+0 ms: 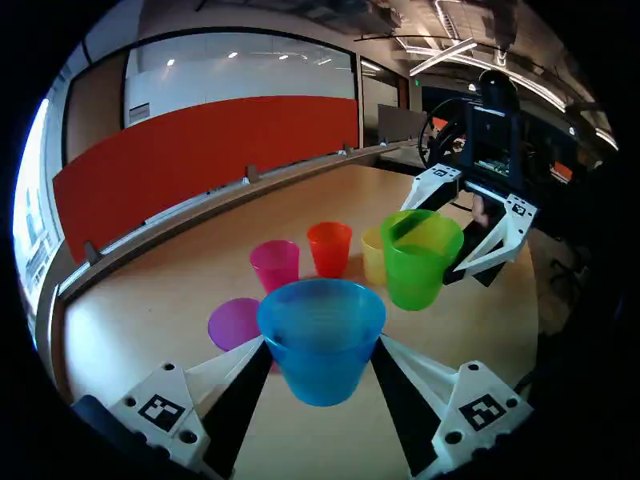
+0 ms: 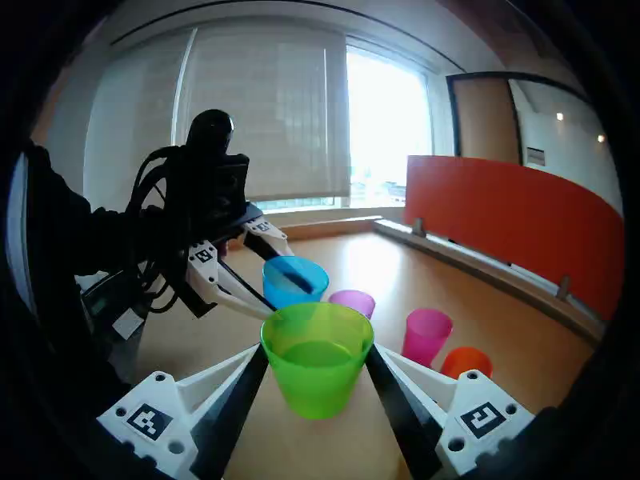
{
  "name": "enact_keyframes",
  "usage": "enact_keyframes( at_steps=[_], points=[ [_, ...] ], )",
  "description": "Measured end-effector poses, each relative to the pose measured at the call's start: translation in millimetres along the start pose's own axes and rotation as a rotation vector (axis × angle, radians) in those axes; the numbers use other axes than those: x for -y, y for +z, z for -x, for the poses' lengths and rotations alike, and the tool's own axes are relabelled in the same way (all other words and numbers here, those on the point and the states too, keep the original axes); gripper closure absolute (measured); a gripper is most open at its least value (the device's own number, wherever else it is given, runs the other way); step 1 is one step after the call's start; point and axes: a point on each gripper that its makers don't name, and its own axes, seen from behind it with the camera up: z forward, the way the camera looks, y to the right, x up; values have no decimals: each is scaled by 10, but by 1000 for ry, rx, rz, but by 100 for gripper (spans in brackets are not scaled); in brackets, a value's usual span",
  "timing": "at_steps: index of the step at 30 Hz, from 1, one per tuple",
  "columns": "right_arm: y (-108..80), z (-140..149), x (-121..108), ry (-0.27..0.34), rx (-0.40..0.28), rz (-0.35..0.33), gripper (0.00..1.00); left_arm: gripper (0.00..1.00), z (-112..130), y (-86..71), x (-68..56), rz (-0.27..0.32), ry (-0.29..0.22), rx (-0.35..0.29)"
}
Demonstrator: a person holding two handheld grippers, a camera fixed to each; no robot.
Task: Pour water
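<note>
My left gripper (image 1: 320,344) is shut on a translucent blue cup (image 1: 322,340), held upright above the wooden table (image 1: 160,288). In the right gripper view the same blue cup (image 2: 294,282) sits in the left gripper (image 2: 288,298), with a person's dark sleeve behind it. My right gripper (image 2: 318,356) is shut on a green cup (image 2: 318,366), upright, with what looks like liquid low inside. In the left gripper view, the green cup (image 1: 418,264) hangs in the right gripper (image 1: 428,240), to the right of and beyond the blue cup, a short gap apart.
On the table stand a yellow cup (image 1: 371,254), an orange cup (image 1: 330,248), a pink cup (image 1: 274,264) and a purple cup (image 1: 232,324). The purple cup (image 2: 352,302), pink cup (image 2: 426,336) and orange cup (image 2: 466,362) stand right of the green one. A red partition (image 1: 200,152) runs along the table's far edge.
</note>
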Motion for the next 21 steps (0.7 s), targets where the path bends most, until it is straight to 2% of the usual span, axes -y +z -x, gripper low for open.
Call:
enact_keyframes(
  at_steps=[15,21],
  points=[
    [7,230,22,1,73,-32,11,18,218,55,-124,45,79,110],
    [15,317,27,1,98,-38,11,18,295,98,-176,65,91,142]
  ],
)
